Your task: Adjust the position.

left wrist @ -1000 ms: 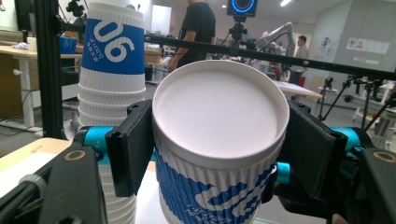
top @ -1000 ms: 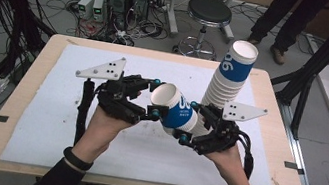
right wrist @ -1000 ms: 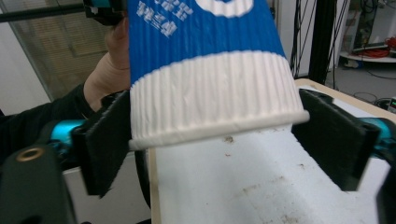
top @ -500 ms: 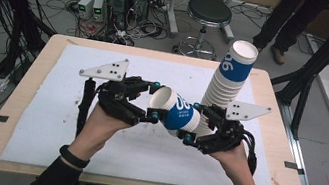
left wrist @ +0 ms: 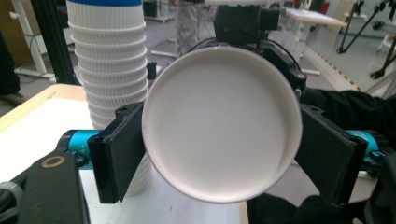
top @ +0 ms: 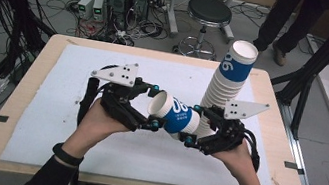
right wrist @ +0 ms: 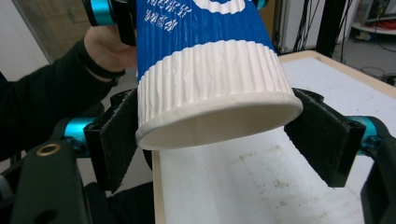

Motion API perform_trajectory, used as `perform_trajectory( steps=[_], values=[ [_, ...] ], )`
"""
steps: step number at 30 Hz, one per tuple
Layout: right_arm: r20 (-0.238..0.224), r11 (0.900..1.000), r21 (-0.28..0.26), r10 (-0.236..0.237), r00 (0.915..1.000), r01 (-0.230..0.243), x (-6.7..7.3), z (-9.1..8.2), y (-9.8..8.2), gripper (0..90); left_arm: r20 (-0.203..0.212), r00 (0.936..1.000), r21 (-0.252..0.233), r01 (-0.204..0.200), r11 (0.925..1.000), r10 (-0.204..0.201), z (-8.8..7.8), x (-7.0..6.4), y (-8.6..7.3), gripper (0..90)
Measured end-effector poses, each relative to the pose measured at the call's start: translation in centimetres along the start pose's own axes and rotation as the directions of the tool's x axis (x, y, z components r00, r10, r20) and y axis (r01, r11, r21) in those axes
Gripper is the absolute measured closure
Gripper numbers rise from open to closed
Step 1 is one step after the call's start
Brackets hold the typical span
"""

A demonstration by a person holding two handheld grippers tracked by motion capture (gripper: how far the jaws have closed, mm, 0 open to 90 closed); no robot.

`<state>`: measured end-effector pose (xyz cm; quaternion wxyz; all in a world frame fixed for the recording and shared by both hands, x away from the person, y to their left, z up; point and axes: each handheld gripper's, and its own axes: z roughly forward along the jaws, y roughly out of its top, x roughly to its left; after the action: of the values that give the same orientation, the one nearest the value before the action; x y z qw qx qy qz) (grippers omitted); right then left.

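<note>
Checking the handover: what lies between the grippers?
High view: a blue-and-white paper cup on its side, mouth between the left gripper's jaws, which have just been opening, base between the right gripper's, which have just been closing.

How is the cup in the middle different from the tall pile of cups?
The single cup lies sideways in the air between the two tools, while the cup stack stands on the table, leaning. The cup is one alone; the stack is many nested. Both are white ribbed paper with blue bands.

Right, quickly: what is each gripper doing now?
Left gripper: jaws have just been opening, now open around the paper cup rim.
Right gripper: shut on the paper cup, at its base.
</note>
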<state>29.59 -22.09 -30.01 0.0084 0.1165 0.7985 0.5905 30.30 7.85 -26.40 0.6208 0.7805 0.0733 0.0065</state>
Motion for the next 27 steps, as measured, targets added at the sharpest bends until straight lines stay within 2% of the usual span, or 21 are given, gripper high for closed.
perform_trajectory(
  steps=[3, 10, 15, 17, 22, 27],
  values=[
    [0.003, 1.000, 0.022, -0.018, 0.9998, 0.018, 0.1, 0.1, 0.1, 20.2, -0.010, 0.9999, 0.031, -0.005, 0.9995, 0.005, 0.0, -0.1, 0.2, 20.6],
    [-0.001, 0.997, 0.074, -0.016, 0.9999, 0.016, 0.2, 0.3, 0.1, 20.2, 0.010, 0.9997, 0.080, -0.023, 0.9965, 0.023, 0.1, -0.1, 0.1, 27.8],
    [-0.009, 0.997, 0.080, -0.015, 0.9999, 0.015, 0.1, 0.1, 0.2, 20.1, 0.020, 0.9997, 0.077, -0.018, 0.9968, 0.016, 0.1, -0.1, 0.1, 28.8],
    [-0.010, 0.997, 0.074, -0.010, 0.9999, 0.010, 0.1, 0.0, 0.2, 19.4, 0.024, 0.9995, 0.059, -0.023, 0.9980, 0.022, 0.0, -0.1, 0.1, 28.9],
    [-0.004, 1.000, 0.014, -0.019, 0.9998, 0.019, 0.1, -0.4, 0.4, 15.6, 0.030, 0.9993, -0.013, -0.023, 0.9997, 0.023, -0.2, 0.0, 0.0, 28.8],
    [0.018, 0.999, -0.048, -0.001, 0.9998, 0.002, 0.2, -0.9, 0.5, 13.7, 0.031, 0.9993, -0.088, -0.019, 0.9959, 0.021, -0.5, 0.1, -0.1, 29.0]
  ],
)
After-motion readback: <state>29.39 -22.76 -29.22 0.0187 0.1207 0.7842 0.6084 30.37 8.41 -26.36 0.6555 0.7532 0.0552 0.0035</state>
